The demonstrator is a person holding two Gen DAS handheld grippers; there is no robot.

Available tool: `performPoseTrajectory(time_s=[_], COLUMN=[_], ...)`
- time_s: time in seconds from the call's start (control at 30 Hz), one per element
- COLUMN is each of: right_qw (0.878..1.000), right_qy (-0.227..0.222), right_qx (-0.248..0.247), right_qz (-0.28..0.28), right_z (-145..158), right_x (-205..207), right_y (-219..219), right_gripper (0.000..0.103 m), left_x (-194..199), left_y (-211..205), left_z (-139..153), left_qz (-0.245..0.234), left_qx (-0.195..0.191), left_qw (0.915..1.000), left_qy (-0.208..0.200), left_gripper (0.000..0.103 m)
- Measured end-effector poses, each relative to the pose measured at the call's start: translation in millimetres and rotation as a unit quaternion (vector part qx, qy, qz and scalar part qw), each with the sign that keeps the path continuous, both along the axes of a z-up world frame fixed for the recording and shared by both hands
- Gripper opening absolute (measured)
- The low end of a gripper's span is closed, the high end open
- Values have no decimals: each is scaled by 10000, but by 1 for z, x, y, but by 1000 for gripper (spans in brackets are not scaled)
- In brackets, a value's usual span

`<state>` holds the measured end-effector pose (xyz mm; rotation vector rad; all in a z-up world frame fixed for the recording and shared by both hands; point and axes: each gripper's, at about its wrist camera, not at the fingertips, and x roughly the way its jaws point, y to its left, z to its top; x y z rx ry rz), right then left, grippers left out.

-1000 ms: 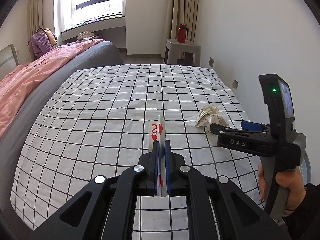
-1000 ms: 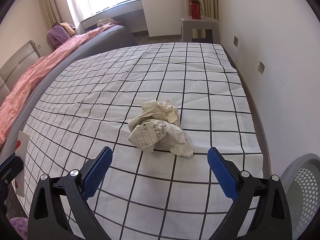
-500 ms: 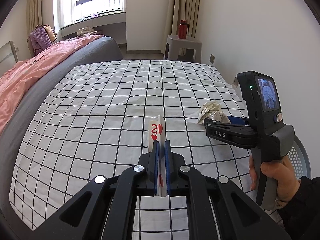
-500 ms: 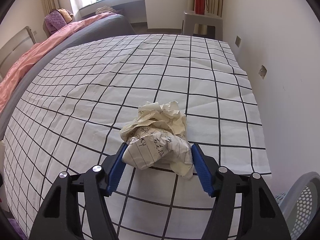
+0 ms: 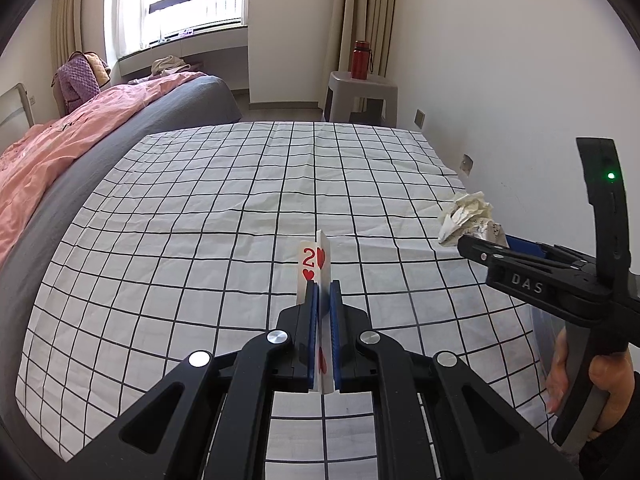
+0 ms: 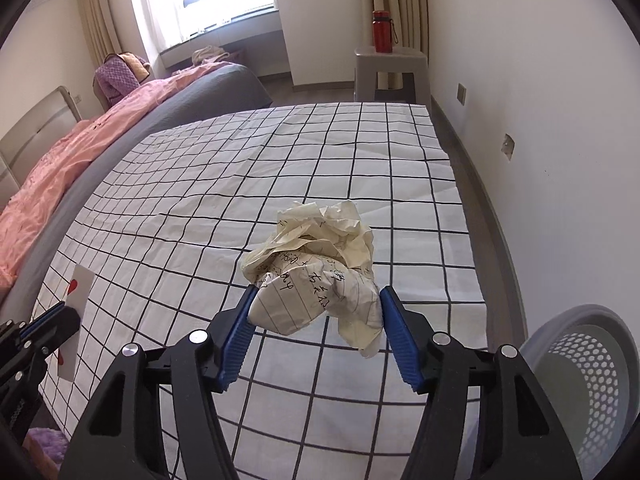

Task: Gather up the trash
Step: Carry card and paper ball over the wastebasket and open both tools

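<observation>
My left gripper [image 5: 323, 292] is shut on a playing card [image 5: 315, 259], a two of hearts, held upright above the checked sheet [image 5: 200, 216]. My right gripper [image 6: 316, 300] is shut on a crumpled ball of lined paper [image 6: 316, 268] and holds it lifted above the sheet. The paper ball also shows in the left wrist view [image 5: 468, 216], at the tip of the right gripper [image 5: 472, 242]. The left gripper with the card [image 6: 78, 296] shows at the lower left of the right wrist view.
A grey perforated waste basket [image 6: 588, 376] stands on the floor right of the bed, by the white wall. A pink duvet [image 5: 60, 140] covers the bed's left side. A grey stool [image 6: 390, 68] with a red bottle [image 6: 383, 30] stands beyond the bed.
My right gripper closed on the paper ball and lifted it off the sheet. My left gripper kept its hold on the card and stayed roughly in place.
</observation>
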<state>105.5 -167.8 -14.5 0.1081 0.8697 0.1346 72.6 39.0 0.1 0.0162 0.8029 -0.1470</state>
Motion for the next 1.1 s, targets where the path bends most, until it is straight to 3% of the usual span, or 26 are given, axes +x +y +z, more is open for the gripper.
performPoseTrajectory(time_s=[0.3,0.53,0.87,1.1], right_qw=[9982,9932,9845,9799], right_qy=[-135,-107,-142,-212], right_qx=[76,132,210,340], right_qz=[-582,-1148,-1736,-1953], right_z=[18,15,11,10], right_x=[-64,-119,-182,-203], right_y=[-61,-119,-189,-220], right_gripper=[60,60,60,60], left_x=[-13,-36,-80,-88], left_y=[-35,-81,-169,-220], left_z=[3,-1,-23,-29], left_qz=[-281,-812,-1809,-2198], left_qx=[59,147,413,422], left_qw=[9995,9965,9826,9746], left_qy=[-118,-161,-19,39], left_gripper=[6,6,6,6])
